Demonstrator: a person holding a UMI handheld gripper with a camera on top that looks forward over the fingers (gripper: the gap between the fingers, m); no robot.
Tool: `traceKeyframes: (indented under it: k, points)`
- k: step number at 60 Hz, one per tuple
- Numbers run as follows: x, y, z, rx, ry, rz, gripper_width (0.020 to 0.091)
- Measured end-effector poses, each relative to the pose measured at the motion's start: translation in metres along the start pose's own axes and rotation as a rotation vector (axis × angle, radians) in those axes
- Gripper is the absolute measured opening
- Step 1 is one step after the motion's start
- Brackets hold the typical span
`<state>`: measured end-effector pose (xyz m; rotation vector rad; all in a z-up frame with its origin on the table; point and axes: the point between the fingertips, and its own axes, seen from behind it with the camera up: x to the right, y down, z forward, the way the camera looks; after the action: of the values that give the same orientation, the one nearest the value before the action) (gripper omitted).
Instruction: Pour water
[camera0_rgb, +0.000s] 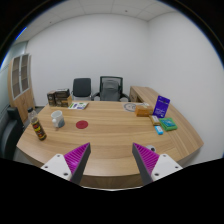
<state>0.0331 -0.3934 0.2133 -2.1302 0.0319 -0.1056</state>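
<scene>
Brown bottle with a pale cap (38, 126) stands upright at the wooden table's (105, 132) left edge, white cup (58, 119) just beside it. Gripper (110, 159) fingers apart, empty, well short of both. Approach level, centre the bottle between the pads before closing.

The gripper (110, 160) hangs level above the near side, its two fingers spread wide with a clear gap between them. Each finger shows a magenta pad (76, 157) on its inner face. Nothing lies between the fingers.

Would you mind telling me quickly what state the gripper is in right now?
Gripper: open, holding nothing; only bare table shows between its fingers, and the bottle and cup stand well beyond them.
</scene>
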Motion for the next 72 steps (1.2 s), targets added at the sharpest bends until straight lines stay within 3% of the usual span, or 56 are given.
traceKeyframes:
  k: [14, 26, 47, 58, 66, 70, 72]
  points:
    - [-0.032, 0.019, 0.018, -0.041, -0.003, -0.028, 0.0861]
    - [-0.13, 0.05, 0.027, -0.063, -0.06, -0.05, 0.0861]
    - [-0.386, 0.035, 0.07, 0.02, -0.165, -0.01, 0.0861]
    - [-0.453, 0.001, 0.132, 0.085, -0.164, 0.02, 0.0859]
    - [-0.471, -0.011, 0.184, 0.122, -0.14, 0.043, 0.0769]
    - [-0.469, -0.013, 0.203, 0.139, -0.111, 0.042, 0.0637]
    - [-0.469, -0.015, 0.208, 0.154, -0.103, 0.034, 0.0537]
